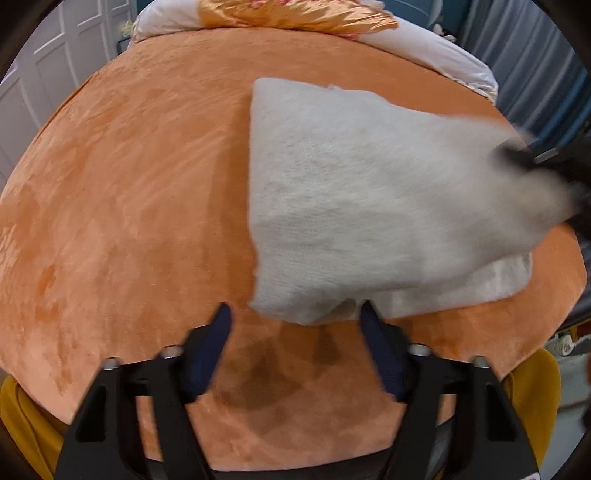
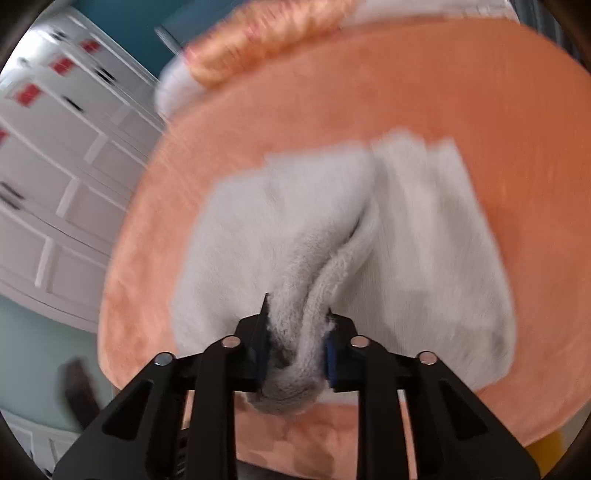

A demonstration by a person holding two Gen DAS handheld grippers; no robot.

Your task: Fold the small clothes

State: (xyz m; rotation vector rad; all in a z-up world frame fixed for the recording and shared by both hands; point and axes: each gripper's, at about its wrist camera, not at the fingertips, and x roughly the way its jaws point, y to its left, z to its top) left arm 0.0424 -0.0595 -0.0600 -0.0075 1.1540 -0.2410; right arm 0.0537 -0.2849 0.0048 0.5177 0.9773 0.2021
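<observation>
Mid-fold, the right gripper [image 2: 295, 325] has its jaws clamped on a bunched edge of a white knitted cloth [image 2: 332, 236].

Its blue pads [image 2: 330, 354] pinch the thick fold, lifting that side while the rest of the cloth lies spread on the orange bed cover [image 2: 498, 110]. The left gripper [image 1: 295, 314] hangs with jaws partly open and nothing between them, just beside the cloth's [image 1: 351, 184] near corner. Beyond, an orange satin pillow [image 1: 295, 14] rests at the bed's head, and white panelled doors [image 2: 55, 166] stand to the side.
</observation>
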